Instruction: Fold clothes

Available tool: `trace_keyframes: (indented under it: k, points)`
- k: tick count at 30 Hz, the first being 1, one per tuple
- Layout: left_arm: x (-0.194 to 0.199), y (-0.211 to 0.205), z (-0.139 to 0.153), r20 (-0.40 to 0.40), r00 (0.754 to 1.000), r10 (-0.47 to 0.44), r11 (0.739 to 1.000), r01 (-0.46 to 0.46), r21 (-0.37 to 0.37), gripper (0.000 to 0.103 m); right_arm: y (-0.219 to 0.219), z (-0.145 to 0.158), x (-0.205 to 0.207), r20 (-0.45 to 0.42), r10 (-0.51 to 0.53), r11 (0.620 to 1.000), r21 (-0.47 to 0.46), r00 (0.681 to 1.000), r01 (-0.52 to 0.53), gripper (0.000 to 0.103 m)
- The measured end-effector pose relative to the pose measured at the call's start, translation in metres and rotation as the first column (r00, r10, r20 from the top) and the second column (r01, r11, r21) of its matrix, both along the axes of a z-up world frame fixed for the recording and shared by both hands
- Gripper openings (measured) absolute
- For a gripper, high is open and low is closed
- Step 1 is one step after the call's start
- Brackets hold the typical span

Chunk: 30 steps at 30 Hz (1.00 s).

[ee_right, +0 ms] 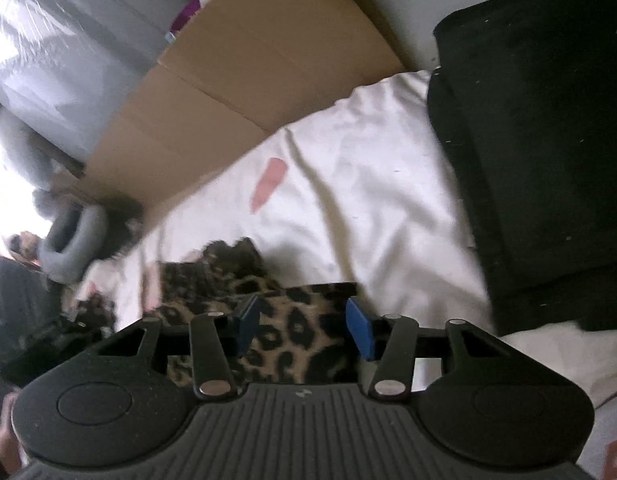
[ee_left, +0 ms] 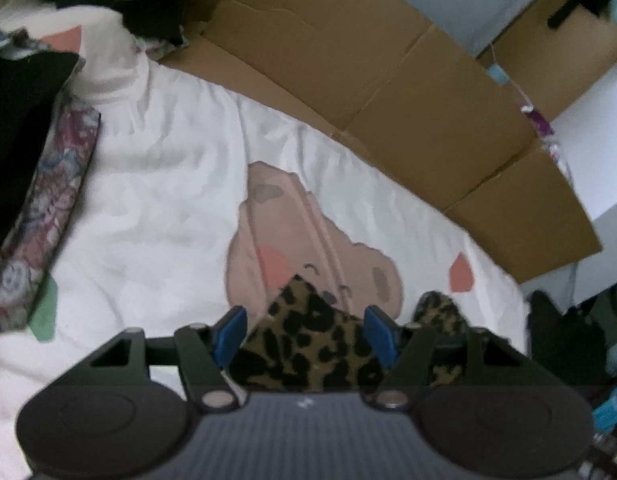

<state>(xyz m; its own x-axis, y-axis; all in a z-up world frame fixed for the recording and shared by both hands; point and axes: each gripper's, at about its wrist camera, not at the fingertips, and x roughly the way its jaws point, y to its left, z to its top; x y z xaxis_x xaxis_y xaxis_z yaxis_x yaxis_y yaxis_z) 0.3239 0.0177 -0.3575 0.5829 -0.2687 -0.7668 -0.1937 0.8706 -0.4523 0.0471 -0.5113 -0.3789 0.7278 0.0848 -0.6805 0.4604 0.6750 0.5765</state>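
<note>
I hold a two-finger gripper in each hand above a bed covered by a white duvet [ee_left: 156,200] printed with a pink cartoon bear [ee_left: 292,232] and small coral shapes. The garment I am folding is a leopard-print garment [ee_left: 308,344], tan with black spots, lying on the duvet at the near edge of both views.

My left gripper [ee_left: 306,334] has its blue-padded fingers spread wide apart, released; a pointed corner of the leopard fabric sits in the gap between them, and neither pad presses on it. A second bit of the same print shows just to the right of the fingers.

My right gripper [ee_right: 306,328] is likewise spread, its pads standing apart with leopard fabric lying between and beneath them, ungrasped. More of the garment bunches to the left of it.

A flattened cardboard box [ee_left: 408,88] borders the far side of the bed. A black folded cloth [ee_right: 540,152] rests on the duvet to the right in the right view. A floral fabric [ee_left: 48,208] lies at the left edge in the left view.
</note>
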Motion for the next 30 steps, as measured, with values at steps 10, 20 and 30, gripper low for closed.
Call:
trace_keyframes:
  k: [10, 20, 30]
  points:
    - [0.016, -0.004, -0.027, -0.025, 0.997, -0.07, 0.994, 0.072, 0.08, 0.063, 0.01, -0.008, 0.012, -0.063, 0.06, 0.994, -0.089, 0.996, -0.065, 0.032]
    - [0.031, -0.014, -0.041, -0.035, 0.99, -0.135, 0.987, 0.138, 0.082, 0.014, 0.016, 0.0, 0.019, -0.068, 0.098, 0.983, -0.15, 0.993, -0.108, 0.003]
    - [0.03, -0.014, -0.032, 0.031, 0.994, -0.103, 0.991, 0.1, 0.09, 0.008, 0.013, 0.009, 0.015, -0.04, 0.05, 0.98, -0.19, 0.998, -0.056, 0.002]
